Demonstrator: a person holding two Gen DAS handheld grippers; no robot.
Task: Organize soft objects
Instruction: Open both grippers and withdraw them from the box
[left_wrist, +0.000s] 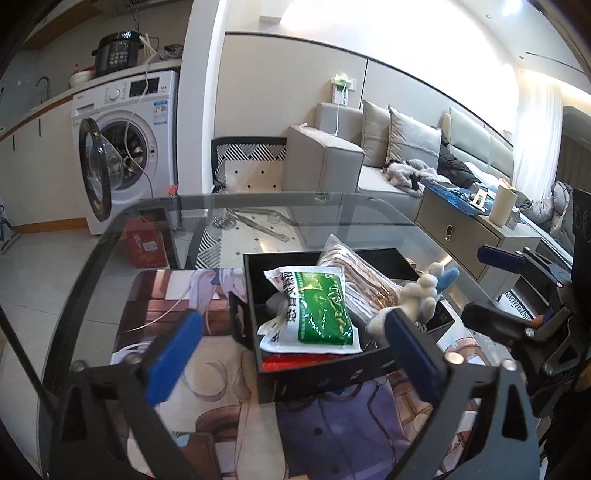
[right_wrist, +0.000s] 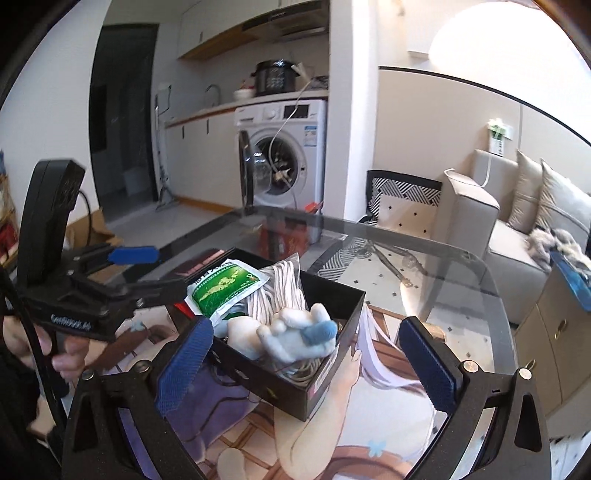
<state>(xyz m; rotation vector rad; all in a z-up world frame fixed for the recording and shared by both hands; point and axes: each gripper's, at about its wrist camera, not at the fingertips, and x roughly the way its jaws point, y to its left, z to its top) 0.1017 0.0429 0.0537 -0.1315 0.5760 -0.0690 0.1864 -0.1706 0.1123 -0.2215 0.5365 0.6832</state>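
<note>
Light: daylight, blown out upper right, both views.
Glare: sheen on glass table (left_wrist: 369, 210).
Distortion: strong fisheye bending, dark corners.
Blur: slight at edges.

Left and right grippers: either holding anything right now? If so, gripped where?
Nothing held. Left gripper and right gripper are both open and empty; the white plush toy and green-and-white packet lie loose in the black box.

I am in a home, an open flat where the kitchen runs into the living room. Ahead of me a washing machine (left_wrist: 127, 147) stands with its door open under a counter that carries a pressure cooker (left_wrist: 116, 53), with a sink tap (right_wrist: 213, 92) along the same counter. To the side sits a grey sofa (left_wrist: 369, 155) with cushions (left_wrist: 413, 138). I am working at a glass table (left_wrist: 258, 218).
</note>
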